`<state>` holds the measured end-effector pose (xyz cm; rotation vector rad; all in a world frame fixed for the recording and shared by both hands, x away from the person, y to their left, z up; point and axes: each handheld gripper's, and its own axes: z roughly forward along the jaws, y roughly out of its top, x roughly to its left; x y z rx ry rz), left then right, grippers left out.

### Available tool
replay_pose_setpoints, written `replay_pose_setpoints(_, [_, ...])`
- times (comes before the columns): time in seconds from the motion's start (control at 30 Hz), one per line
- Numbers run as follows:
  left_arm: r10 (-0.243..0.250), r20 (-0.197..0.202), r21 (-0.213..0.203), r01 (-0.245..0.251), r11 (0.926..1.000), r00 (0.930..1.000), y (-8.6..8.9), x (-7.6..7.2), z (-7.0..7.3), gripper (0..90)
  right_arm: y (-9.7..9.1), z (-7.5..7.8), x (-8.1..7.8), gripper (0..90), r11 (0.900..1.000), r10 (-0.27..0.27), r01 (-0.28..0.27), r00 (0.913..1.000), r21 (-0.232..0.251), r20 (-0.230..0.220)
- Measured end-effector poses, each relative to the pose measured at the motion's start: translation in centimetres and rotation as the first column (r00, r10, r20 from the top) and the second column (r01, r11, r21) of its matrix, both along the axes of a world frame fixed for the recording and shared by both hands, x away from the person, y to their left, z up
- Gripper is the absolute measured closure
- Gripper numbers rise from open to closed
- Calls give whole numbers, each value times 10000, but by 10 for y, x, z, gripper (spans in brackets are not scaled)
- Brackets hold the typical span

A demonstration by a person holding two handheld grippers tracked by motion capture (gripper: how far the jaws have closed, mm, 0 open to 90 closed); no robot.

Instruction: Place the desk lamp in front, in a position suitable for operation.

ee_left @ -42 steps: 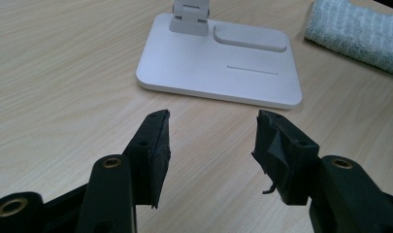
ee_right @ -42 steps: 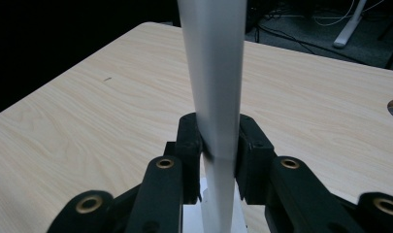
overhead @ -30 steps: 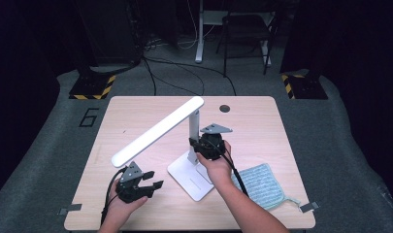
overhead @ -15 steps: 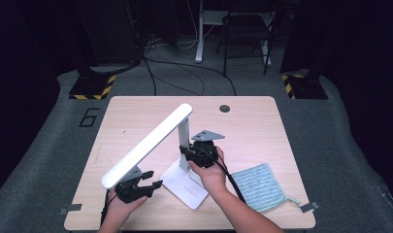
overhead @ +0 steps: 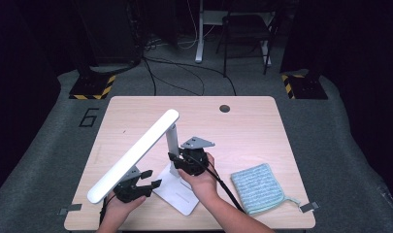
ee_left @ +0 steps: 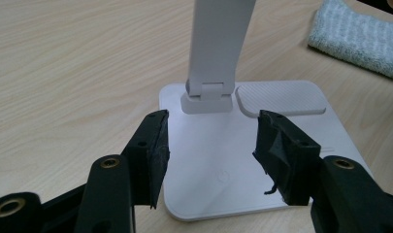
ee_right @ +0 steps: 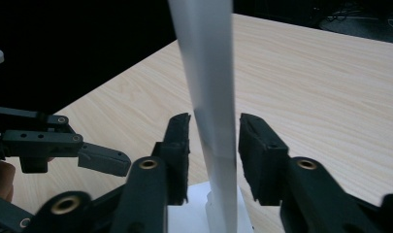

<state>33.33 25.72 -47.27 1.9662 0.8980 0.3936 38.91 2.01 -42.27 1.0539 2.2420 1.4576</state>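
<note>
One white desk lamp (overhead: 136,155) stands near the front edge of the pale wooden tabletop (overhead: 252,126), slightly left of centre in the high view. Its long flat light bar runs on a slant, the low rounded end toward seven o'clock and the high end toward one o'clock, where it meets a slim upright post. The post rises from a flat, square white base with rounded corners; a ribbed oblong pad sits on the base beside the hinge.

At the left, the left tongs (overhead: 136,183) lie low under the lamp's lower end and point toward three o'clock at the base. In the left gripper view these tongs (ee_left: 211,145) stand spread, with the base (ee_left: 242,160) between and below the two black jaws and neither pad pressing on anything.

Next, at centre, the right tongs (overhead: 178,160) sit at the foot of the post, held in a hand (overhead: 201,177). In the right gripper view the right tongs (ee_right: 213,141) straddle the white post (ee_right: 208,87). The jaws have just been opening, and a narrow gap shows on each side of the post, so it stands between them unpinched.

At the right, toward four o'clock from the lamp, one folded light-blue cloth (overhead: 256,188) lies flat on the tabletop, apart from the base. One small dark round hole (overhead: 224,108) marks the far edge.
</note>
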Motion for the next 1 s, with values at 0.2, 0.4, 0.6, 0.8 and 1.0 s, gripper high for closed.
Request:
replay_pose_setpoints(0.2, [57,-49,-103,-57,9999,10000,2,1,1,464,-15,0,-3,537,9990,-203,206,9998,409,-72])
replay_pose_setpoints(0.4, [10,-89,-100,-11,9999,10000,1,1,0,459,-30,-2,-19,501,10000,6,-11,9973,73,730])
replay_pose_setpoints(0.6, [-34,1,-55,34,10000,10000,-1,0,0,453,-48,-19,-41,501,9989,71,-26,9953,-466,970])
replay_pose_setpoints(0.8, [3,31,-88,-2,10000,10000,-1,-1,0,453,-67,-38,-59,479,9966,-105,175,9963,-806,857])
replay_pose_setpoints(1.0, [47,79,-1,-47,10000,10000,0,0,0,451,-74,-59,-63,503,9974,51,-32,9996,-715,262])
